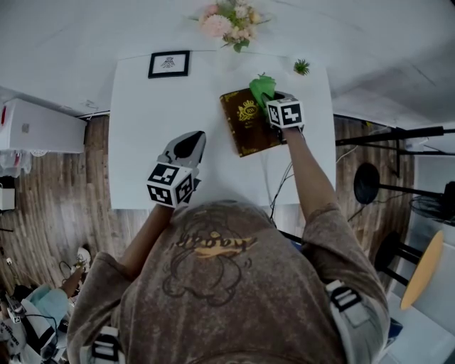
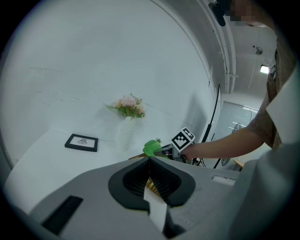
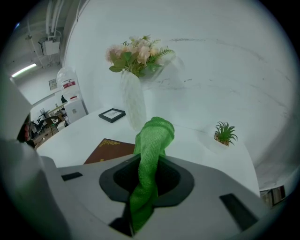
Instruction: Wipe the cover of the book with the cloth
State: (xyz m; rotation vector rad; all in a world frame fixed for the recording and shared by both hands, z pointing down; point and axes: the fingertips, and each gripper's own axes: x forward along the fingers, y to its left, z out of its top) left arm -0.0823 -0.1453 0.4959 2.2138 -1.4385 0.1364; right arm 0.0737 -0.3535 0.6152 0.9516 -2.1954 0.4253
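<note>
A brown book [image 1: 249, 122] with a gold emblem lies on the white table [image 1: 142, 142], right of centre. My right gripper [image 1: 272, 105] is over the book's far right corner, shut on a green cloth [image 1: 261, 88] that sticks up out of its jaws. In the right gripper view the cloth [image 3: 153, 138] rises between the jaws, with the book [image 3: 108, 149] below to the left. My left gripper [image 1: 190, 146] hovers above the table, left of the book and nearer to me, shut and holding nothing. From the left gripper view, the cloth [image 2: 151, 147] and an edge of the book [image 2: 136, 157] show beyond the jaws.
A black picture frame [image 1: 169, 64] lies at the table's far left. A vase of pink flowers [image 1: 229, 20] stands at the far edge, and a small potted plant [image 1: 301, 67] at the far right corner. A cable [image 1: 279, 186] hangs off the near right edge.
</note>
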